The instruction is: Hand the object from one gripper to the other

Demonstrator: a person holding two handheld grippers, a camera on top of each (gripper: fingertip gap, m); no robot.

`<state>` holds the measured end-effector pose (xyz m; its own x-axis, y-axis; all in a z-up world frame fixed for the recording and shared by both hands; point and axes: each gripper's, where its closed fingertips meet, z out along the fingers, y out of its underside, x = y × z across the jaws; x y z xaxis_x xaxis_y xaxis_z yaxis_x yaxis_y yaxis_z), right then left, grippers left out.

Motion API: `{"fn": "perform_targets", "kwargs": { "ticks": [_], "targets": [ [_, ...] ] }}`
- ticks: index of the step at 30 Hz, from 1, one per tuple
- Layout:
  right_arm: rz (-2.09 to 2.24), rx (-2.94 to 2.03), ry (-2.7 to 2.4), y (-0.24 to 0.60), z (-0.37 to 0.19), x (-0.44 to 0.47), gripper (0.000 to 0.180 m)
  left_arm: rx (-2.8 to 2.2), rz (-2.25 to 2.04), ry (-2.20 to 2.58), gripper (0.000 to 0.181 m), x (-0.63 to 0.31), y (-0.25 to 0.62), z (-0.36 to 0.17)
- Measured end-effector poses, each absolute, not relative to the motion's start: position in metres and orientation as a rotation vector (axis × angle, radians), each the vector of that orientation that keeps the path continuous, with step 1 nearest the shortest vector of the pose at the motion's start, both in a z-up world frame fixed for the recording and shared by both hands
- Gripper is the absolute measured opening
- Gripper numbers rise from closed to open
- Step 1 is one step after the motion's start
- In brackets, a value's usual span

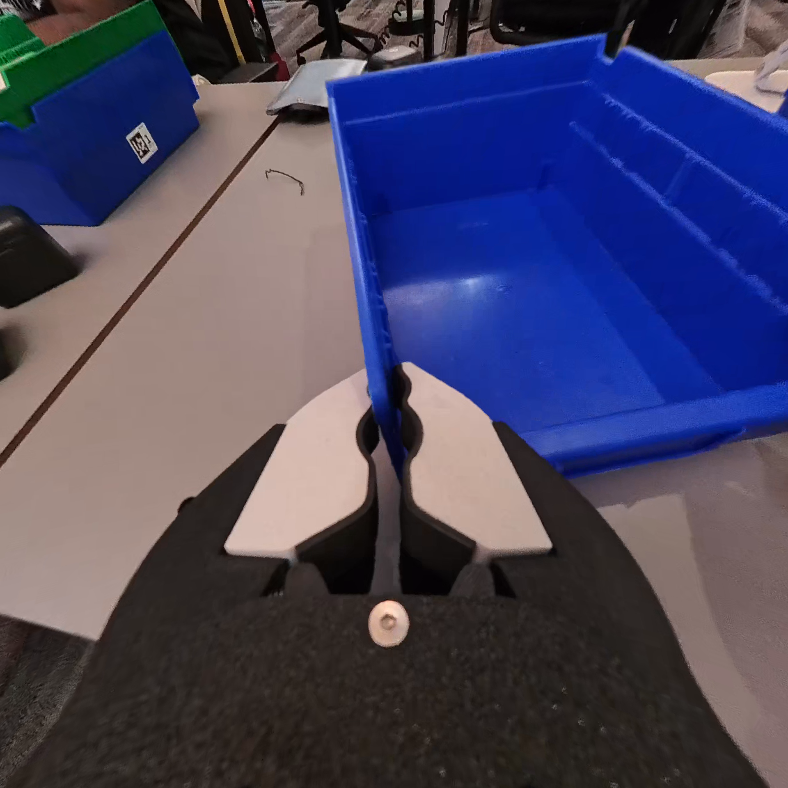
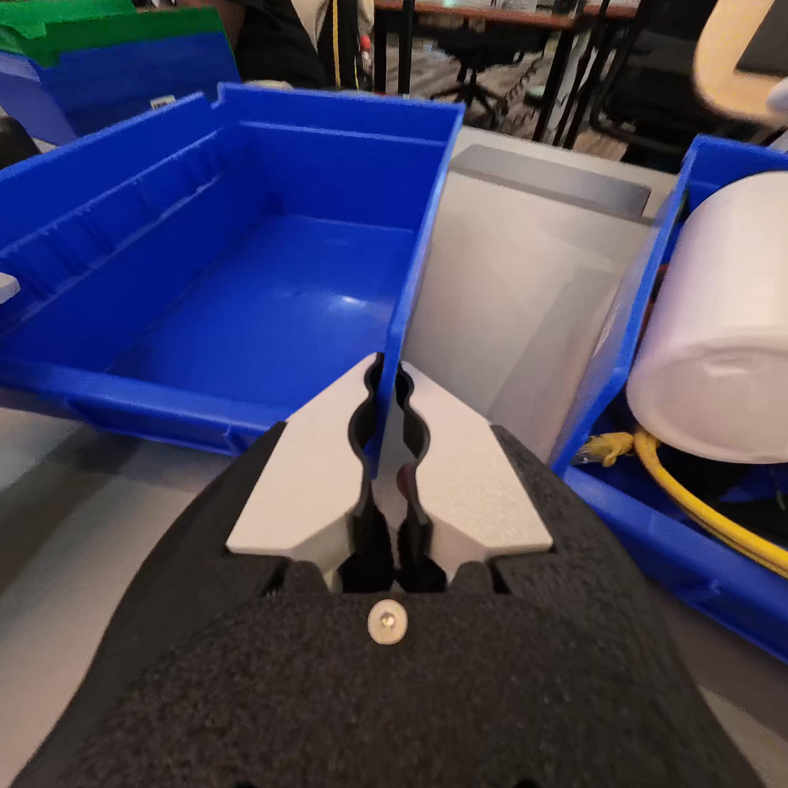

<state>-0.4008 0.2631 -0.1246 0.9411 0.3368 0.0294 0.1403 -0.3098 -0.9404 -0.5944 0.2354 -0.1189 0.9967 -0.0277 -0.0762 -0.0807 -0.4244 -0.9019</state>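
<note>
An empty blue plastic bin (image 1: pixel 469 162) stands on the grey table. My left gripper (image 1: pixel 386 383) is shut on the bin's left side wall near its front corner. In the right wrist view, the same bin (image 2: pixel 332 179) fills the left half. My right gripper (image 2: pixel 388 366) is shut on the bin's right side wall near the front. Both hold the bin at once, one on each side. A pale fingertip of the left gripper (image 2: pixel 6 285) shows at the far left edge of the right wrist view.
A blue bin with a green one stacked in it (image 1: pixel 98 140) stands at the far left, with a black object (image 1: pixel 30 256) before it. A small bent wire (image 1: pixel 285 179) lies on the table. Another blue bin (image 2: pixel 639 298) at the right holds a white roll (image 2: pixel 725 320) and a yellow cable (image 2: pixel 690 503). Across from one pair of fingers to the other is roughly 20 cm.
</note>
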Motion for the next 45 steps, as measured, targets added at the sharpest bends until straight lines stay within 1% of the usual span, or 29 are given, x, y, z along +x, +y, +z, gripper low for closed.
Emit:
{"fn": "perform_targets", "kwargs": {
  "ticks": [2, 4, 8, 12, 14, 16, 18, 20, 23, 27, 30, 32, 35, 37, 39, 42, 45],
  "targets": [
    [0.176, -1.817, -0.354, 0.256, -0.107, -0.400, 0.004, -1.978, 0.025, 0.029, 0.004, -0.593, 0.224, -0.109],
    [0.132, -1.734, -0.334, 0.244, -0.073, -0.391, 0.004, -1.904, 0.022, 0.002, 0.004, -0.585, 0.212, -0.090],
    [0.041, -1.561, -0.271, 0.211, 0.012, -0.334, 0.003, -1.687, 0.020, 0.031, 0.005, -0.530, 0.182, -0.021],
    [-0.054, -1.447, -0.190, 0.182, 0.086, -0.226, 0.002, -1.556, -0.060, 0.142, 0.007, -0.424, 0.168, 0.044],
    [-0.082, -1.448, -0.106, 0.172, 0.109, -0.159, 0.003, -1.530, -0.141, 0.215, 0.007, -0.357, 0.172, 0.069],
    [-0.154, -1.456, 0.001, 0.163, 0.118, -0.084, 0.003, -1.513, -0.219, 0.297, 0.007, -0.283, 0.182, 0.085],
    [-0.208, -1.489, 0.125, 0.155, 0.108, -0.007, 0.002, -1.510, -0.280, 0.388, 0.006, -0.204, 0.190, 0.084],
    [-0.212, -1.528, 0.244, 0.146, 0.081, 0.064, 0.002, -1.545, -0.327, 0.473, 0.006, -0.130, 0.195, 0.063],
    [-0.238, -1.671, 0.301, 0.149, 0.012, 0.143, 0.002, -1.629, -0.311, 0.568, 0.006, -0.048, 0.202, 0.013],
    [-0.183, -1.832, 0.385, 0.149, -0.072, 0.196, 0.002, -1.764, -0.290, 0.654, 0.006, 0.009, 0.208, -0.058],
    [-0.146, -1.990, 0.404, 0.151, -0.121, 0.205, 0.002, -1.889, -0.297, 0.662, 0.006, 0.019, 0.206, -0.107],
    [-0.116, -2.033, 0.472, 0.152, -0.140, 0.211, 0.005, -1.920, -0.281, 0.678, 0.009, 0.022, 0.201, -0.131],
    [-0.029, -2.013, 0.553, 0.150, -0.140, 0.212, 0.007, -1.874, -0.242, 0.761, 0.012, 0.022, 0.188, -0.129],
    [-0.080, -1.995, 0.563, 0.148, -0.136, 0.214, 0.010, -1.865, -0.337, 0.839, 0.019, 0.019, 0.173, -0.122],
    [-0.166, -1.918, 0.560, 0.145, -0.111, 0.217, 0.027, -1.819, -0.499, 0.884, 0.026, 0.000, 0.149, -0.100],
    [-0.293, -1.765, 0.482, 0.143, -0.048, 0.196, 0.032, -1.763, -0.696, 0.807, 0.028, -0.071, 0.135, -0.059],
    [-0.100, -1.697, 0.226, 0.173, 0.007, 0.087, 0.043, -1.701, -0.588, 0.617, 0.032, -0.186, 0.169, -0.027]
  ]
}}
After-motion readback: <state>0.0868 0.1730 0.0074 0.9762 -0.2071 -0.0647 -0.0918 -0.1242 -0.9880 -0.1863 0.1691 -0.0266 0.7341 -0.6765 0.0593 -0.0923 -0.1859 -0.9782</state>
